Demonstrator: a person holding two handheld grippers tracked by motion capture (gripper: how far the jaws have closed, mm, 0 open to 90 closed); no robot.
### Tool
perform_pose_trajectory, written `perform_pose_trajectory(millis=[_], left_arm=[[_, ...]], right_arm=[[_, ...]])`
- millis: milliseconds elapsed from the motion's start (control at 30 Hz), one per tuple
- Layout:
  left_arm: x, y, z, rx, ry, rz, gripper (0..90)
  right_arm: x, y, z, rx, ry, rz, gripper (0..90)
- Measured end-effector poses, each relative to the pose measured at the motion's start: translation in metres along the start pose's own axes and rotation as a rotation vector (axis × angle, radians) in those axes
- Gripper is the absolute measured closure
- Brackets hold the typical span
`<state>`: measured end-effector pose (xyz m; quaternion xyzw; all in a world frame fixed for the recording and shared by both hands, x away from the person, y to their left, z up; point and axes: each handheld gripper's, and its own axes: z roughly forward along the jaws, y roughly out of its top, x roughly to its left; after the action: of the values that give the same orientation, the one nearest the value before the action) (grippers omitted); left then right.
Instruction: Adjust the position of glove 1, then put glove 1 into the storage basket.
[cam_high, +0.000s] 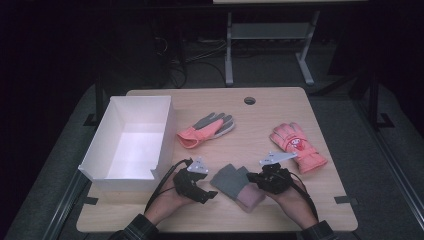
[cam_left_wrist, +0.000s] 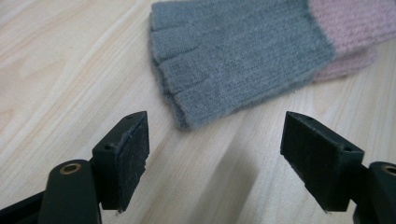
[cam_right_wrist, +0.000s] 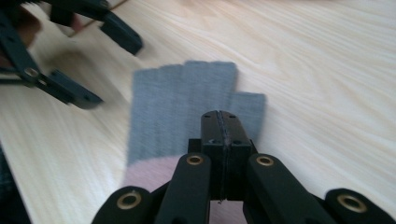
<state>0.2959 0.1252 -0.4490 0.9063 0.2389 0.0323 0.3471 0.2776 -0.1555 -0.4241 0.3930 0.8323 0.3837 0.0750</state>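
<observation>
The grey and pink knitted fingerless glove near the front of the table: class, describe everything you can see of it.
The grey and pink knitted fingerless glove lies flat on the light wooden table, between the two grippers. Its hand part is grey ribbed knit with short, open finger stubs; its cuff is pale pink. A second layer peeks out underneath. The right gripper rests on it with jaws shut; whether it pinches the knit cannot be told. The left gripper stands open just short of its finger end, not touching.

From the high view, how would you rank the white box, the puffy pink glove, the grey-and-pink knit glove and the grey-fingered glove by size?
1. white box, by far the largest.
2. puffy pink glove, grey-and-pink knit glove and grey-fingered glove: too alike to rank, and the grippers cover part of the knit one.
</observation>
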Motion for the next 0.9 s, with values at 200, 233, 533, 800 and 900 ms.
perform_pose_trajectory(millis=[200,233,533,800,900], left_arm=[[-0.007,0.005,-0.010,-0.025,-0.019,-0.006,62.5],[-0.009,0.005,-0.010,-0.024,-0.027,0.002,68.6],[-0.020,0.009,0.003,0.032,-0.087,0.025,88.7],[-0.023,0.022,0.020,0.073,-0.079,0.064,89.1],[-0.018,0.023,0.021,0.068,-0.067,0.049,89.2]], right_arm=[[-0.022,-0.013,-0.011,0.010,-0.034,-0.013,90.0],[-0.025,-0.016,-0.013,0.026,-0.037,-0.015,90.0],[-0.035,-0.035,-0.010,0.104,-0.013,-0.059,90.0],[-0.031,-0.037,-0.004,0.148,0.035,-0.095,90.0],[-0.029,-0.037,-0.002,0.152,0.063,-0.109,90.0]])
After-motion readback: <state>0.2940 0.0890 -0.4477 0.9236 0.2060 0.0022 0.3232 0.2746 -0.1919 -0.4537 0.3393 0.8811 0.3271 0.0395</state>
